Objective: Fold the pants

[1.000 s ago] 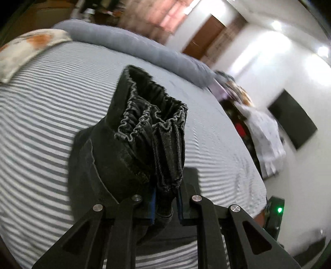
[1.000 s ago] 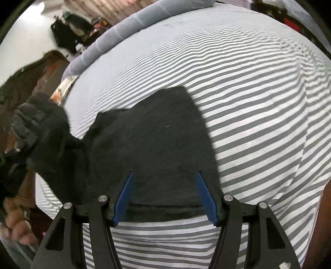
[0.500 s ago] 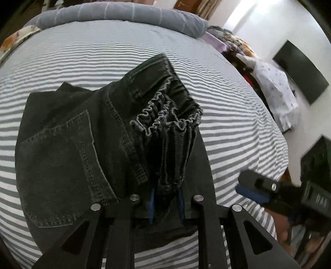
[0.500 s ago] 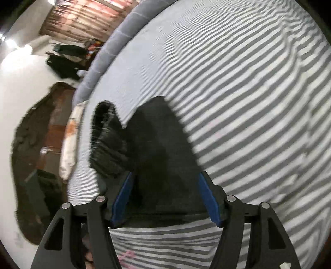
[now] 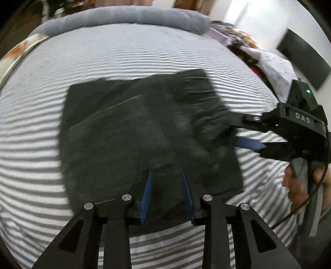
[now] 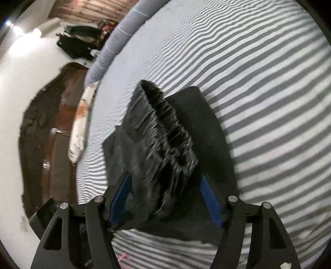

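The dark grey pants (image 5: 140, 132) lie folded in a rough square on the striped bed (image 5: 144, 58). My left gripper (image 5: 166, 172) hovers over their near edge. Its jaws are opening, and the blue pads stand apart with fabric under the gap but not pinched. My right gripper (image 5: 235, 132) comes in from the right at the pants' side edge. In the right wrist view the gathered elastic waistband (image 6: 165, 128) bulges up between the right gripper's (image 6: 165, 176) spread fingers. These jaws are opening too, and a gap shows beside the right pad (image 6: 211, 200).
A grey bolster (image 5: 134, 16) runs along the bed's far side, and a flowered pillow (image 6: 80, 124) lies at its left edge. A person's hand (image 5: 298, 182) grips the right tool. A wall screen (image 5: 304, 62) and piled clothes sit beyond the bed's right side.
The left gripper carried the bunched waistband down onto the pants and its pads spread off it, so the pants now lie flat. The right gripper swung in until the waistband sits between its fingers.
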Demonstrator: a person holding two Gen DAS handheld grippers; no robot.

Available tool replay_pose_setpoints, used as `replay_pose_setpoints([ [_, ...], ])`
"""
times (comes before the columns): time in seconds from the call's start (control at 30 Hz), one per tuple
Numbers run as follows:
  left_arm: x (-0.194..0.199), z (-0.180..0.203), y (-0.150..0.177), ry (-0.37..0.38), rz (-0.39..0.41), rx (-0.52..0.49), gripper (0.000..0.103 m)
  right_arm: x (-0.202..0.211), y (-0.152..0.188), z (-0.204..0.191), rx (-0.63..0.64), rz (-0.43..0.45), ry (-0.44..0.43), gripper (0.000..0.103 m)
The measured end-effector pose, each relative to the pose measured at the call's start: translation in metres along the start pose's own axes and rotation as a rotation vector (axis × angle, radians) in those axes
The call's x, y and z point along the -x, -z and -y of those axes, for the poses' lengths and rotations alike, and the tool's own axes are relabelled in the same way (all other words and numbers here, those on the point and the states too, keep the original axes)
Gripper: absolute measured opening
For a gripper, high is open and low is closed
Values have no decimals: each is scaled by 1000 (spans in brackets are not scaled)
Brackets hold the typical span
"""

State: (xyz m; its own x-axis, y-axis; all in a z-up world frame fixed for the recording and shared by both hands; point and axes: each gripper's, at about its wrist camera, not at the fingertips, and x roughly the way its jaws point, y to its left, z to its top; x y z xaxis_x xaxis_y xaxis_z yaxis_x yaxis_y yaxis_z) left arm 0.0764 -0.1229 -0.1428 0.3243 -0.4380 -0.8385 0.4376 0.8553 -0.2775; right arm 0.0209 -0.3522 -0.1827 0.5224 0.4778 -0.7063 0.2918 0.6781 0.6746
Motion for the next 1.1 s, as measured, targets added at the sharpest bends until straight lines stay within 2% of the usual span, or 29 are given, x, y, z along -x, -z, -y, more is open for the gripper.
replay_pose_setpoints([
  [0.1,0,-24,6,-32,5,63,31,-14,-12,-2,-9,-18,20,66],
  [0.2,-3,-36,8,-59,11,87,31,-23,-21,-7,-4,-35,30,66],
  [0.27,-5,-41,9,-70,12,94,31,-30,-27,-16,21,-49,71,66],
  [0.33,-11,-44,10,-79,1,93,31,-37,-30,-27,59,-54,105,55],
  [0.4,-11,-42,10,-80,1,88,31,-36,-29,-34,103,-50,129,25],
  [0.47,-9,-44,10,-75,4,91,31,-28,-26,-42,144,-36,136,20],
  [0.7,12,-54,6,-60,57,125,32,19,0,-52,199,65,160,18],
  [0.93,4,-61,5,-93,26,118,34,4,13,-15,110,40,205,19],
  [1.03,-5,-58,6,-127,2,83,34,-3,13,-8,95,36,230,26],
  [1.1,-11,-56,7,-157,-4,50,35,-5,16,-8,106,41,259,39],
])
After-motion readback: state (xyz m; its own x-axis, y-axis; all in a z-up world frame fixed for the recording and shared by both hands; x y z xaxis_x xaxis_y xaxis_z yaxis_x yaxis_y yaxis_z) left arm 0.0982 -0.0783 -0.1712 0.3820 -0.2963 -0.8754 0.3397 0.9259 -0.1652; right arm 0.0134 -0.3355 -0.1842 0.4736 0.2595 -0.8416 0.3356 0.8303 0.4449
